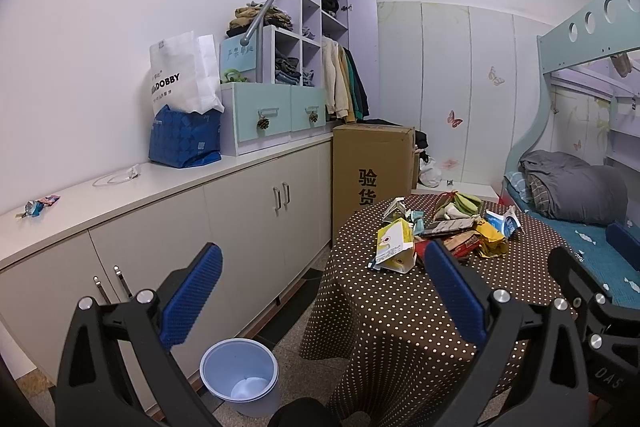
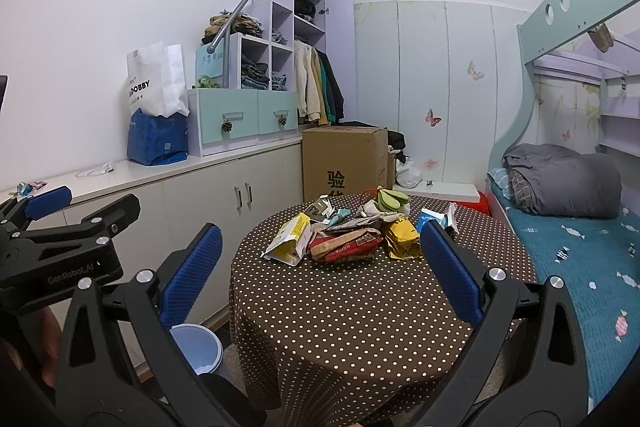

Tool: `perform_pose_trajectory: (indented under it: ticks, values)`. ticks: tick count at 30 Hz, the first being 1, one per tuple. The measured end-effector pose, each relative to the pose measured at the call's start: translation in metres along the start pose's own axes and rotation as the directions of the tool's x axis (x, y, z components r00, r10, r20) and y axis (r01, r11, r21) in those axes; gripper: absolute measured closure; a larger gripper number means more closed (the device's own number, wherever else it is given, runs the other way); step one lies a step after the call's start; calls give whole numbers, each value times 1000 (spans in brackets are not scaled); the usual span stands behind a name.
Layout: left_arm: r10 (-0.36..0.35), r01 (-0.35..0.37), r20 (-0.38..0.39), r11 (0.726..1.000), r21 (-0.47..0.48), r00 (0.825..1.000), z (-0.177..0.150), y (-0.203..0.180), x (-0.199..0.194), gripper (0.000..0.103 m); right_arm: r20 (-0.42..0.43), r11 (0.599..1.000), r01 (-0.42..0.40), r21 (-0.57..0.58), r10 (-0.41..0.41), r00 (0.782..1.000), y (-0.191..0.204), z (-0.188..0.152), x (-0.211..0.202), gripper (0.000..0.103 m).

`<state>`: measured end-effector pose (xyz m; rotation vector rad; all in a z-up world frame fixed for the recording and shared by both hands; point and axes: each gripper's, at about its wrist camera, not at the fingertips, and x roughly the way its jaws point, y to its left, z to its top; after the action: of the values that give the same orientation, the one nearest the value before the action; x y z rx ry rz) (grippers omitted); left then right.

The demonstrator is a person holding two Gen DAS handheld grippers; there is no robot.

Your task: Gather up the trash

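Left wrist view: left claw (image 1: 322, 295) spread wide, holding nothing; trash pile (image 1: 444, 231) on the dotted surface (image 1: 400, 307); bin (image 1: 239, 375) on the floor beside it.
Right wrist view: right claw (image 2: 320, 287) wide apart, empty, short of the pile.

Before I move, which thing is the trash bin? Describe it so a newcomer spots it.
Start at the round table with the brown polka-dot cloth. On the floor at its left, against the white cabinets, stands the trash bin: a pale blue round bucket, open-topped, the only container down there.
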<state>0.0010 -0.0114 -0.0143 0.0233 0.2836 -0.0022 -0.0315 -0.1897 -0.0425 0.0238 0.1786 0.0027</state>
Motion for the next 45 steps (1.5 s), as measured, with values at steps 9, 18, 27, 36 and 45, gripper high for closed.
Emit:
perform_pose_trajectory:
  ticks: [9,18,27,36,45]
  values:
    - [1,-1,-5,1000,-1,1000,-1,5,1,4,-12,1000,-5,4,5,1000,-3,1,0,6]
    - [2,-2,-7,1000,-1,1000,-1,5,1,4,-16,1000,-7,8,8,1000,-2,1,-1,6]
    - [4,-4,-10,1000,0,1000,-3,7,1,4,-22,1000,-11,10,11,1000,-2,2,0,6]
    - [13,-13,-27,1000,4,1000,0,9,6,4,-56,998,-35,50,37,998,-6,2,7,6]
    - [34,-33,-64,999,15,997,-2,6,23,4,-92,998,-36,51,40,995,-9,1,21,6]
